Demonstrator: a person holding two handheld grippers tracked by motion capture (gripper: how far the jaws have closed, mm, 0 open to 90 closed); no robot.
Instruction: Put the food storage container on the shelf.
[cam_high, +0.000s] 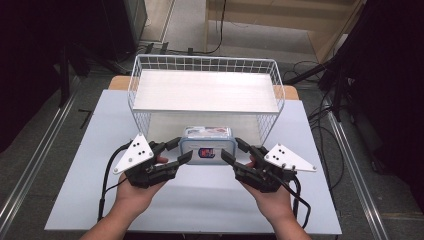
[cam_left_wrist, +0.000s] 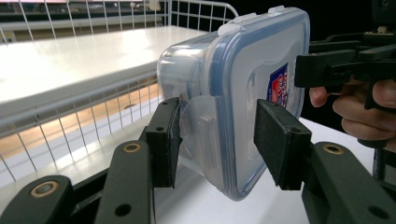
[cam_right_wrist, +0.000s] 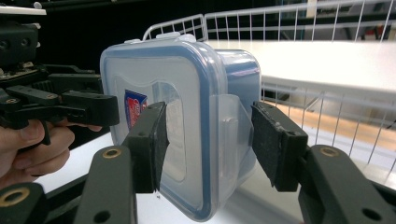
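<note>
From the high view, your left gripper (cam_high: 184, 151) and right gripper (cam_high: 229, 150) clamp the container (cam_high: 207, 142) by its ends above the table (cam_high: 75, 165), before the wire basket (cam_high: 150, 62), long axis lying left-right. In the left gripper view, its red-blue label (cam_left_wrist: 279, 86) is unreadable. The right gripper view shows the lid (cam_right_wrist: 154, 84) facing you.

Red and blue sticker (cam_left_wrist: 279, 87) on the box lid (cam_right_wrist: 154, 140), its print too small and blurred to read, no other text or number readable
</note>
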